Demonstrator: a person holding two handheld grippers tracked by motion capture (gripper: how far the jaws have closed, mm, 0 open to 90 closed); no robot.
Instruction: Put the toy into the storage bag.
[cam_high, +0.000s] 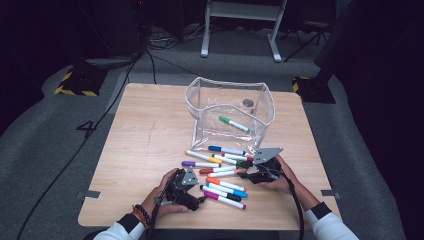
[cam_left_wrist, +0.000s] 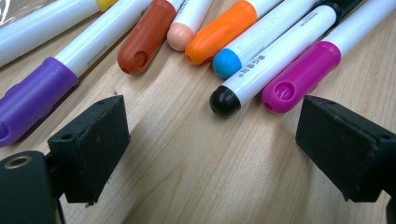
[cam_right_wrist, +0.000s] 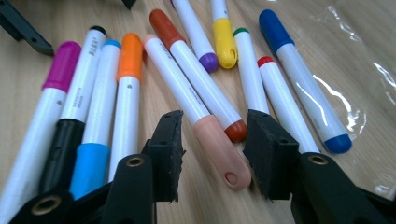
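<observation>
Several capped markers lie loose on the wooden table (cam_high: 145, 140), in front of a clear plastic bag (cam_high: 265, 107) holding a green marker (cam_high: 234, 124). My left gripper (cam_high: 201, 198) (cam_left_wrist: 210, 149) is open wide and low over bare wood, its jaws just short of the black marker (cam_left_wrist: 261, 70) and magenta marker (cam_left_wrist: 303, 74). My right gripper (cam_high: 243, 174) (cam_right_wrist: 212, 149) is open with its jaws on either side of the peach marker (cam_right_wrist: 219, 149) cap and the brown marker's (cam_right_wrist: 201, 79) tail end. A small gap shows beside the left pad (cam_right_wrist: 168, 149).
Purple (cam_high: 199, 164), yellow (cam_high: 202, 157) and blue (cam_high: 226, 149) markers lie nearer the bag's mouth. The bag stands open at the table's far right half. Table edges run close behind both hands. Dark floor, cables and a stand lie beyond.
</observation>
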